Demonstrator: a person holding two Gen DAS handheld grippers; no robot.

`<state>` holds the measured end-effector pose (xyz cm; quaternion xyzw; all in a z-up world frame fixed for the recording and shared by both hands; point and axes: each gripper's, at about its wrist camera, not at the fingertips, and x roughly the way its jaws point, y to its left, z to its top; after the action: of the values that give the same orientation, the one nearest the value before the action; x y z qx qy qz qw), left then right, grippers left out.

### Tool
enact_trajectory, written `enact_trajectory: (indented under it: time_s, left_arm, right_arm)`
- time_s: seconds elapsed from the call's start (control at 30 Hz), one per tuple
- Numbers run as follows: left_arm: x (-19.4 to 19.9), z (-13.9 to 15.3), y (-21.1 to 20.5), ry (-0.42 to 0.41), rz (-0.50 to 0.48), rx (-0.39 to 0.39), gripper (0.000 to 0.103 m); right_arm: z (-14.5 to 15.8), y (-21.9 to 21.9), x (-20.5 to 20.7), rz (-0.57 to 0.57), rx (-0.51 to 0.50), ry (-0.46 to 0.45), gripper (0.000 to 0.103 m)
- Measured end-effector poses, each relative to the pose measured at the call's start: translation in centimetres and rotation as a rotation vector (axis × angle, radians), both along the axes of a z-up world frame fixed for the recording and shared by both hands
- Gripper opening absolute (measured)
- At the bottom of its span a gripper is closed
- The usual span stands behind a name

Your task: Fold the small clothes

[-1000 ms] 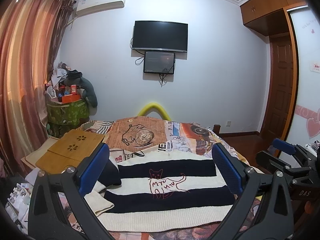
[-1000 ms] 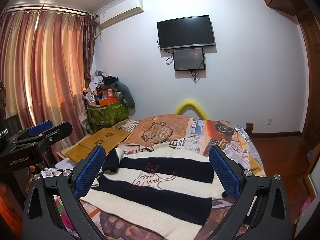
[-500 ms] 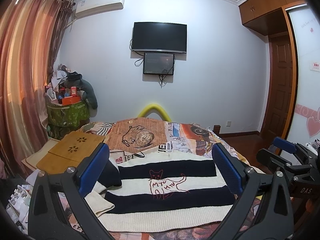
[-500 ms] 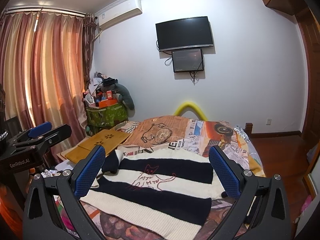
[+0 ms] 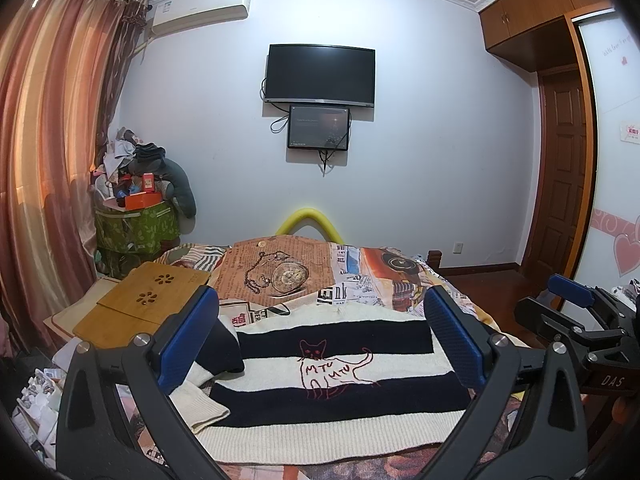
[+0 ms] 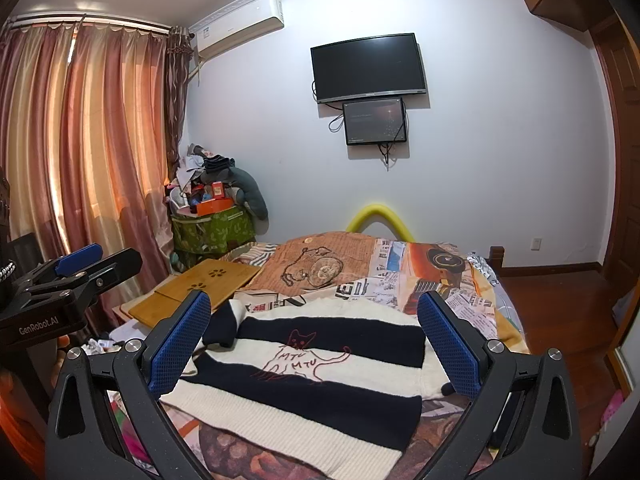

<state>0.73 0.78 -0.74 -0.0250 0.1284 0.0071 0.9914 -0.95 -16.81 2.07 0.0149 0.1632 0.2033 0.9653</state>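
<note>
The sweater [image 5: 336, 376], knitted in broad cream and dark navy stripes with a red outline of a cat on its chest, lies spread flat on the near end of the bed [image 5: 400, 280], hem toward the cameras and collar toward the far wall. Its one visible sleeve [image 5: 208, 384] is bent in beside the body on the left, the cream cuff lying near the hem. The left hand-held gripper [image 5: 320, 344] hangs above the sweater with its blue-padded fingers [image 5: 188, 340] spread wide, one over each side of the garment, and nothing between them. The right hand-held gripper [image 6: 316, 344] is likewise wide apart and empty, held over the sweater from a little further right; in the left view it shows at the right edge [image 5: 576, 320], and the left one appears at the left edge of the right view [image 6: 68, 280].

Beyond the sweater the bed cover carries a newsprint and pocket-watch pattern. A wooden lap tray [image 5: 148, 300] rests at the bed's left side. Further back, a green storage box [image 5: 136, 228] piled with clutter stands in the corner by the pink curtains [image 5: 48, 152]. On the far wall hang a dark television [image 5: 321, 75], a smaller screen [image 5: 319, 127] just below it, and an air conditioner [image 5: 200, 10] high on the left. A wooden door [image 5: 560, 176] stands at the right.
</note>
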Motion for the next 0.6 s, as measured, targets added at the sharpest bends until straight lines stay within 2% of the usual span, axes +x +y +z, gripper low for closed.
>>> enact_trajectory:
  time_s: [0.6]
  left_arm:
    - [-0.05, 0.13, -0.25, 0.004, 0.011, -0.003, 0.103]
  right_arm:
    - [0.02, 0.03, -0.01, 0.0, 0.0, 0.001, 0.103]
